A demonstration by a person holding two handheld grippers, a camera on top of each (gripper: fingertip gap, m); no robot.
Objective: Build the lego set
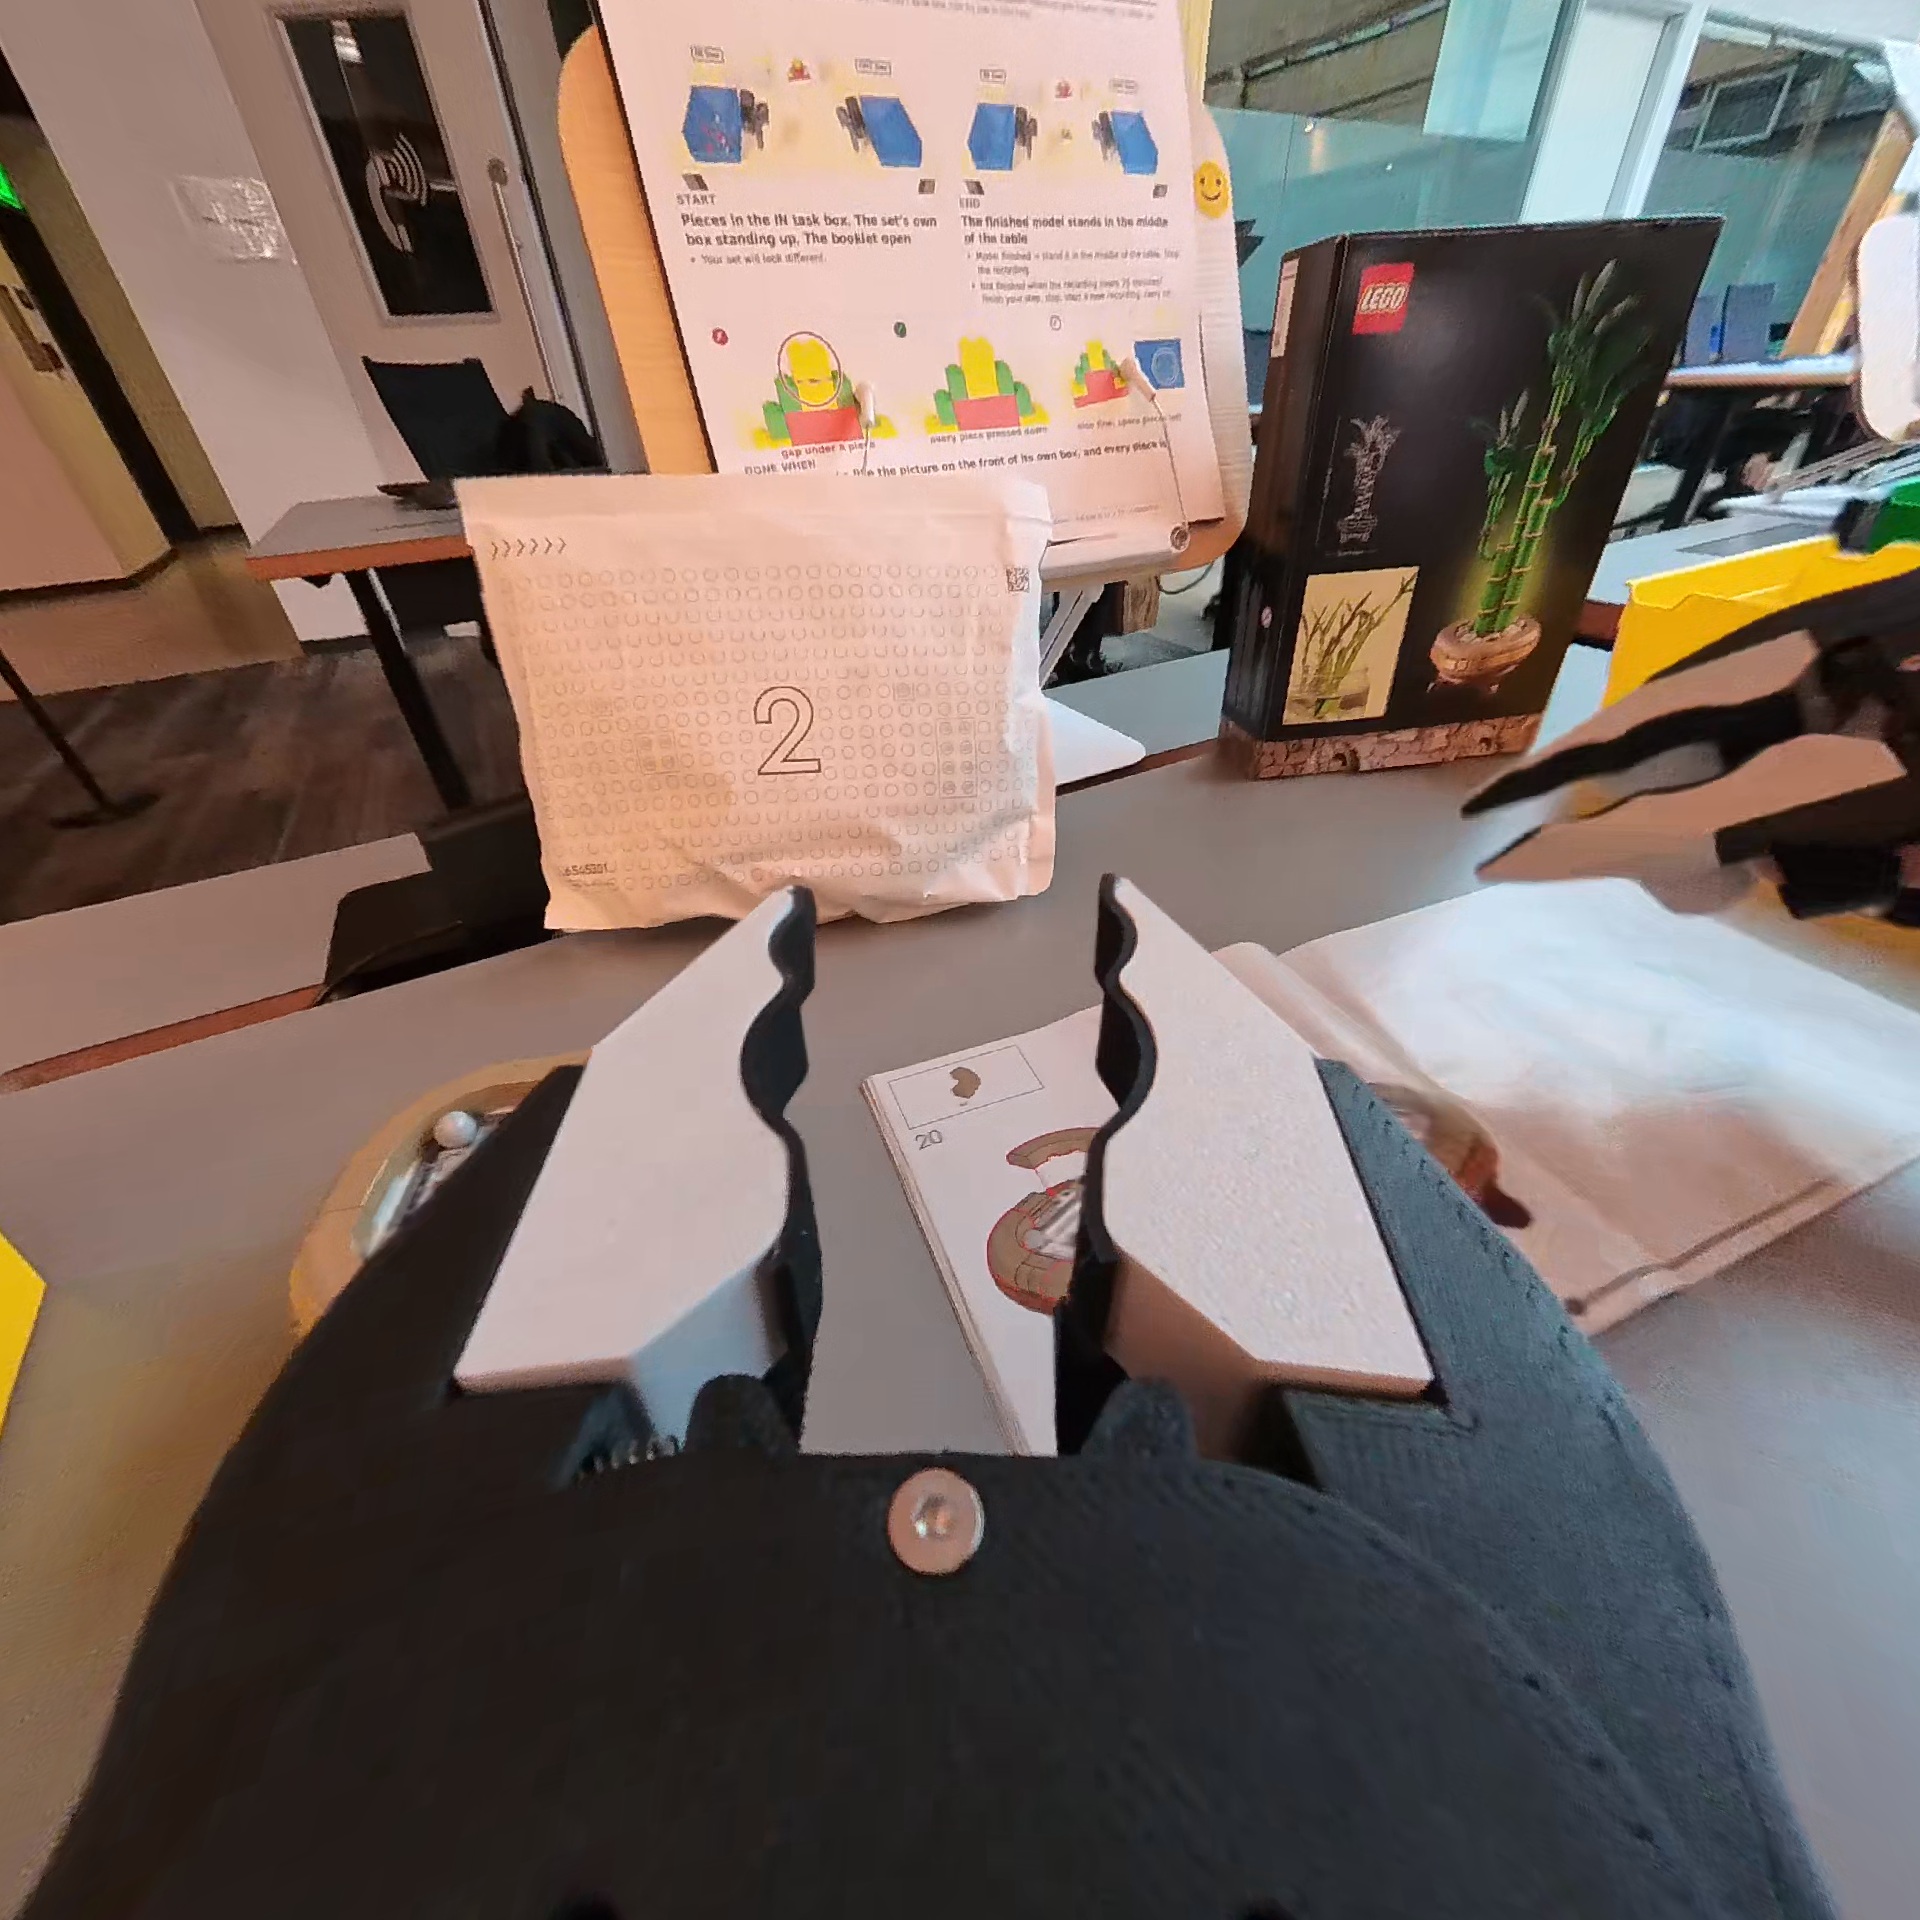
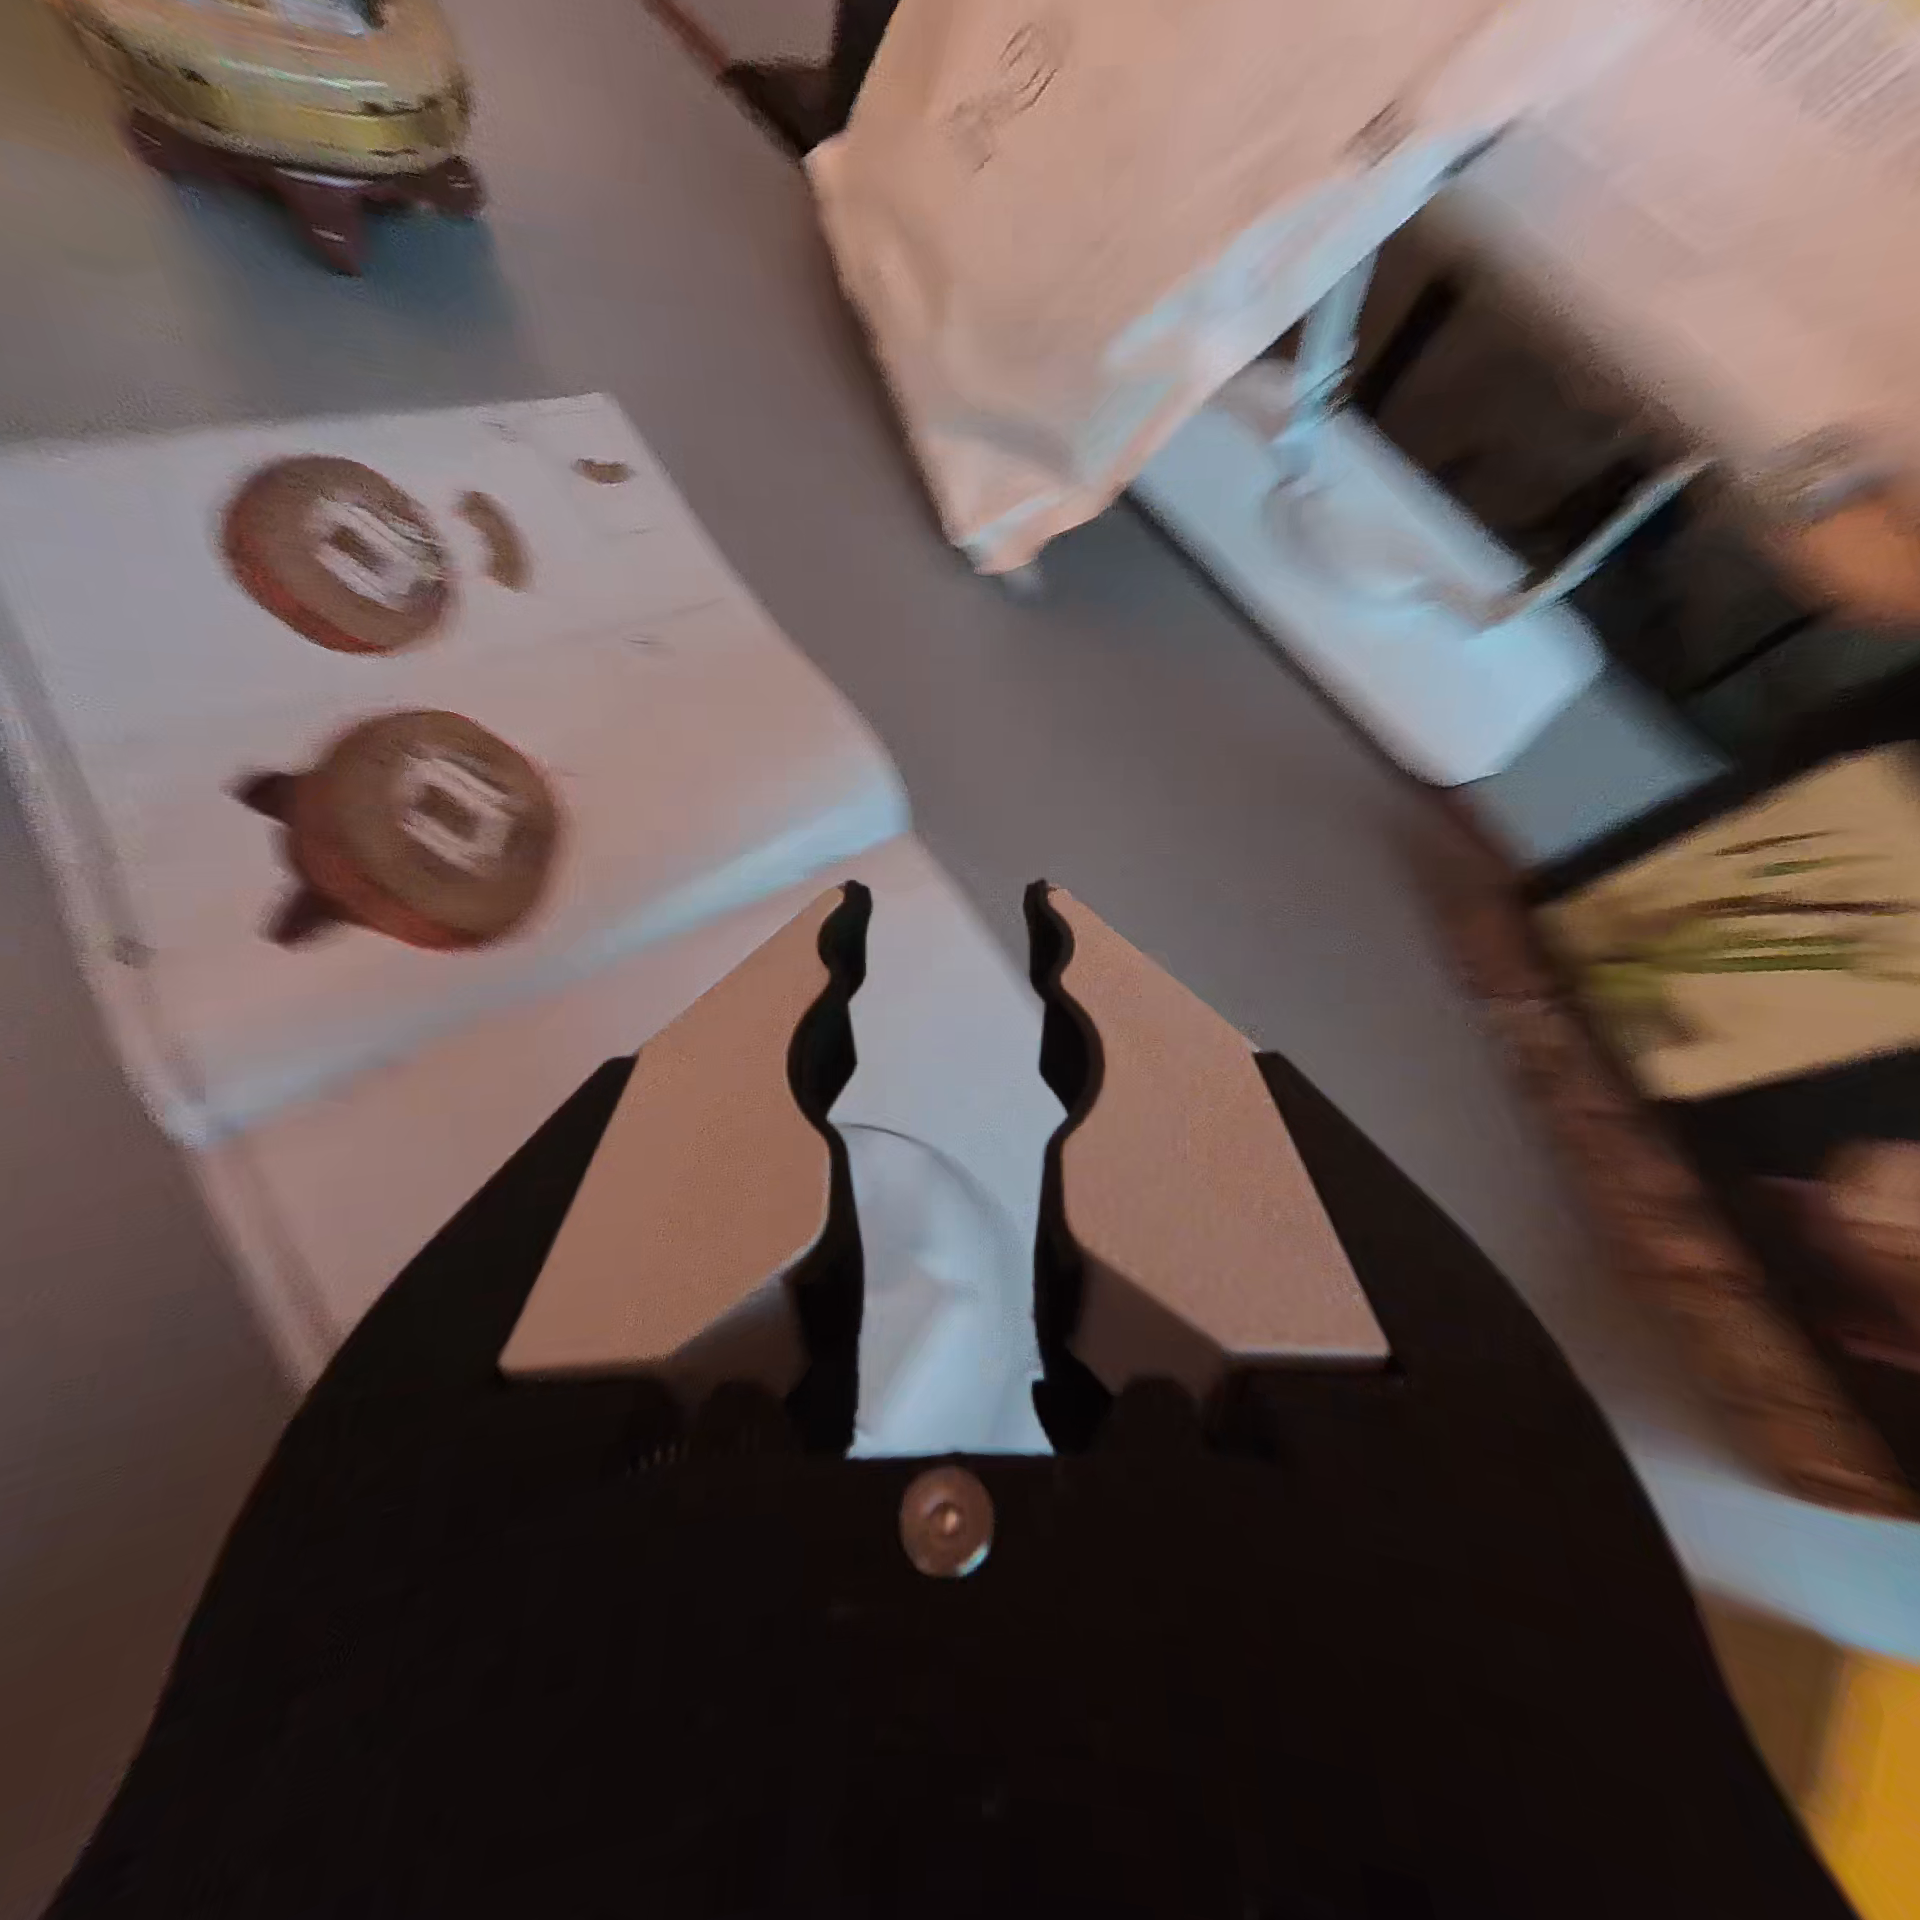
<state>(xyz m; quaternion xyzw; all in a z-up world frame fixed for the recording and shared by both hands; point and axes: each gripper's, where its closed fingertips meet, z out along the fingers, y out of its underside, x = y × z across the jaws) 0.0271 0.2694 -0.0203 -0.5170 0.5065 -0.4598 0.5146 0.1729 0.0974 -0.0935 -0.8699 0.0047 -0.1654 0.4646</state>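
My left gripper is open and empty above the grey table. Under it lies the open instruction booklet, with a page lifted and blurred to the right. A round tan model sits half hidden behind the left finger. A white numbered parts bag stands beyond. My right gripper is open and empty over the booklet, and it also shows at the right edge of the left wrist view. The tan model on dark feet is at the top left of the right wrist view, which is blurred.
The set's black box stands upright at the back right. A white instruction sheet stands behind the bag. A yellow box is at the right and a yellow edge at the left. The bag shows blurred. One gripper's finger ends stand about 25 centimeters off the other's.
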